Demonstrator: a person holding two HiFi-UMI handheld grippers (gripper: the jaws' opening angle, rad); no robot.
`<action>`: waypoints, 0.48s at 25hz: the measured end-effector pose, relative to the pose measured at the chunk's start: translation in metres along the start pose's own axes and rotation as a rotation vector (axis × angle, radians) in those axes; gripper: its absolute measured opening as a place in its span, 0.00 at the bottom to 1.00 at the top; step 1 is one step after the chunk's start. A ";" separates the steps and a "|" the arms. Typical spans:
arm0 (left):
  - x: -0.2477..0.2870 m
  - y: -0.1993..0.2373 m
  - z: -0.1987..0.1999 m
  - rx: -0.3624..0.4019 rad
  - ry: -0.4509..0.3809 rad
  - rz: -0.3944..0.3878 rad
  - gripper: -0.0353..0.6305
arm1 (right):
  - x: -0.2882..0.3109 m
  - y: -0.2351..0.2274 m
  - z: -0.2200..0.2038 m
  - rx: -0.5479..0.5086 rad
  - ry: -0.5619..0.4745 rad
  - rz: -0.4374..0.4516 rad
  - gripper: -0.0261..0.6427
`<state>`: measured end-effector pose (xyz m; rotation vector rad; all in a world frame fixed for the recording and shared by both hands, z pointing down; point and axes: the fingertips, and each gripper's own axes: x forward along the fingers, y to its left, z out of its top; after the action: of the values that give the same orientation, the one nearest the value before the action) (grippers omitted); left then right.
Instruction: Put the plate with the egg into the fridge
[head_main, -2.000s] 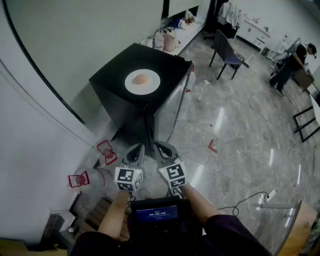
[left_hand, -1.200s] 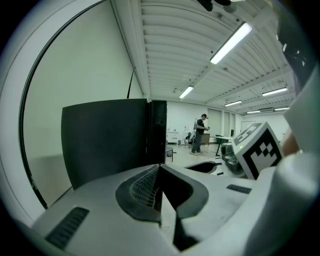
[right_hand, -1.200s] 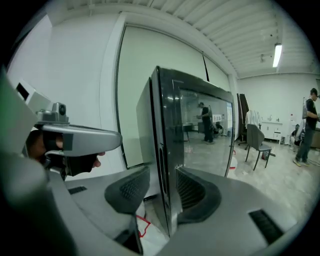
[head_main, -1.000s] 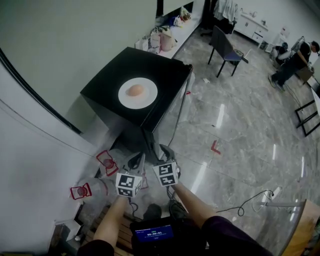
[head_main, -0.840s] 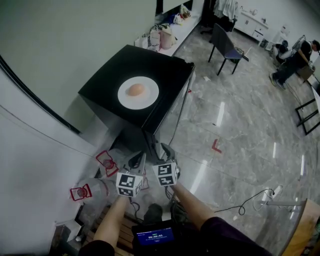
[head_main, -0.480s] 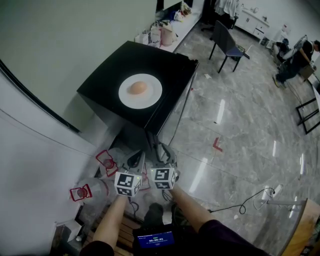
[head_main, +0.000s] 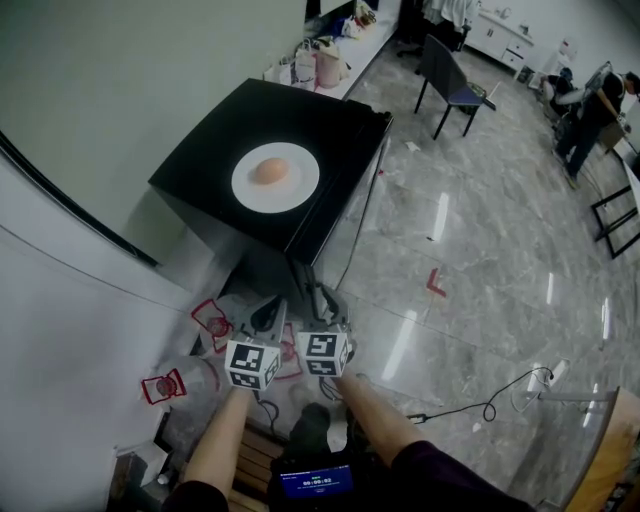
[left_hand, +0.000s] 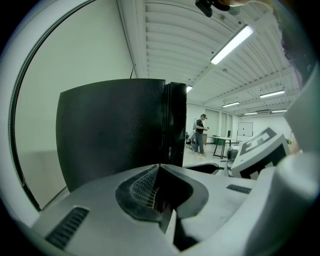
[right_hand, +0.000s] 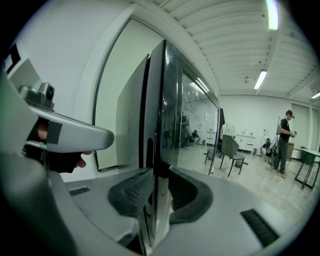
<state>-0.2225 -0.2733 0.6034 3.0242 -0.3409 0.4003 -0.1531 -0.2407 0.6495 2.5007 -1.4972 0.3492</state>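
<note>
Grippers first: the left gripper (left_hand: 159, 175) is closed on nothing. The right gripper (right_hand: 156, 192) has just been closing its jaws round the fridge door (right_hand: 165, 120) edge, seemingly gripping it. The door is not yet open, so every step remains. Beyond, one plate (head_main: 303, 186) with one egg (head_main: 268, 171) sits atop the single fridge (head_main: 330, 110).

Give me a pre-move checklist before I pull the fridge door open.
1. Right hand-held gripper on fridge door edge: ok; its jaws have just been closing, pads on the edge.
2. Left hand-held gripper shut and empty: ok.
3. Plate on top of the fridge, egg on it: ok.
4. Door open: not ok, shut.
5. Room inside fridge: cannot tell.
</note>
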 end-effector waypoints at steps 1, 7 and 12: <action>0.001 0.000 0.000 0.006 0.002 -0.006 0.07 | 0.000 0.000 0.000 0.002 -0.001 0.001 0.19; 0.003 -0.006 -0.003 0.048 0.017 -0.052 0.07 | -0.001 0.000 -0.003 0.015 -0.002 0.017 0.18; 0.008 -0.015 -0.003 0.101 0.028 -0.117 0.07 | -0.003 0.000 0.003 0.016 -0.013 0.037 0.17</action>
<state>-0.2127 -0.2599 0.6074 3.1132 -0.1449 0.4644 -0.1541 -0.2390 0.6460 2.4954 -1.5527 0.3531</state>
